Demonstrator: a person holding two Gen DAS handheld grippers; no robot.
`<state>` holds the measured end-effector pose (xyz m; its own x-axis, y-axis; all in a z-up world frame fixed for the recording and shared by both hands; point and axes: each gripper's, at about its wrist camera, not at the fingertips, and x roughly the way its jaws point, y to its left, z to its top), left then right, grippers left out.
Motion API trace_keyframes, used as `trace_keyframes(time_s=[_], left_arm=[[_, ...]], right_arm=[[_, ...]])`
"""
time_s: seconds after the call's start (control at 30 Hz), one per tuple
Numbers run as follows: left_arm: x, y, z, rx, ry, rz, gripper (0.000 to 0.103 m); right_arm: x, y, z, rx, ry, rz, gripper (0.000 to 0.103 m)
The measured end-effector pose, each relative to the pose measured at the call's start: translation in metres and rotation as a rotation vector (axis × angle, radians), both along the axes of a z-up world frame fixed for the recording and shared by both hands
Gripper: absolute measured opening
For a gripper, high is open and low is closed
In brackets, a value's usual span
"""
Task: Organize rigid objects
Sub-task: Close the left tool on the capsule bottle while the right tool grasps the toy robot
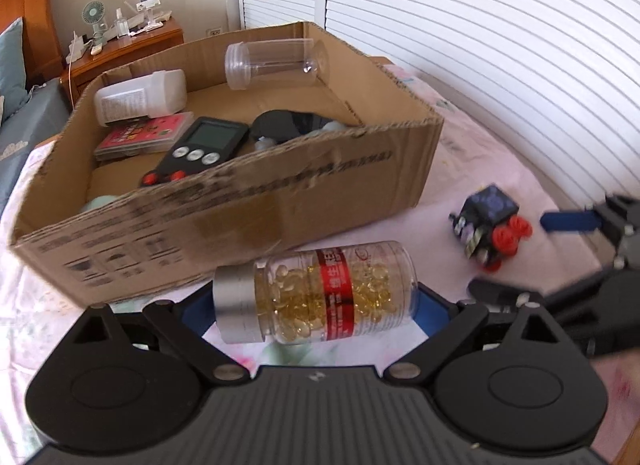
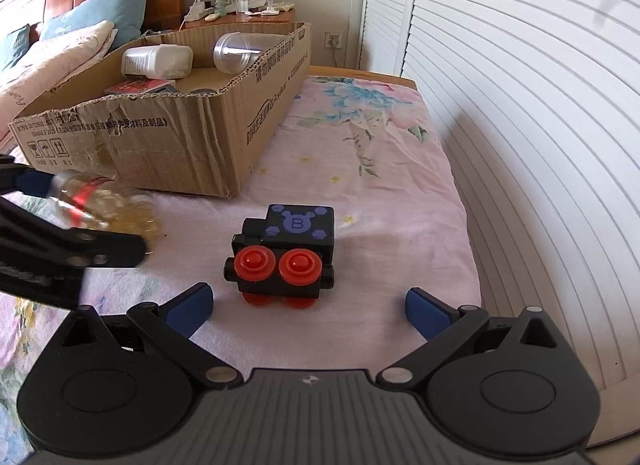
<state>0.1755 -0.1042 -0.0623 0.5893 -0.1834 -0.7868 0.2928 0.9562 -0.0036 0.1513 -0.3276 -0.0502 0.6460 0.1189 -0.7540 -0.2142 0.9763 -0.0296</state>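
A clear bottle of yellow capsules [image 1: 316, 293] with a silver cap and red label lies crosswise between the blue pads of my left gripper [image 1: 316, 309], which is shut on its two ends. It hangs just in front of the cardboard box [image 1: 240, 209]. The right wrist view shows the bottle [image 2: 104, 205] blurred at the left. A black toy block [image 2: 288, 253] with red round knobs and a purple "B" top sits on the floral sheet. My right gripper [image 2: 308, 297] stands open just short of it, one finger to each side. The left wrist view shows the toy [image 1: 488, 225] at the right.
The box [image 2: 160, 133] holds a white bottle [image 1: 140, 97], a clear jar [image 1: 272, 63], a red card pack [image 1: 144, 137], a black meter [image 1: 200, 149] and a dark case [image 1: 288, 125]. White louvred doors [image 2: 520, 105] line the right. A cluttered nightstand [image 1: 132, 41] stands behind.
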Motion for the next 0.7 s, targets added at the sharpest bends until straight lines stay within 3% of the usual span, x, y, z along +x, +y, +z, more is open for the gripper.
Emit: trace_keyframes(time_s=[0.17, 0.7], left_arm=[[-0.016, 0.023, 0.000, 0.053, 0.007, -0.026, 0.096], [-0.024, 0.051, -0.002, 0.009, -0.001, -0.007, 0.096]], right_arm=[[0.004, 0.003, 0.001, -0.008, 0.009, 0.021, 0.103], [0.016, 0.042, 0.007, -0.005, 0.045, 0.162, 0.100]])
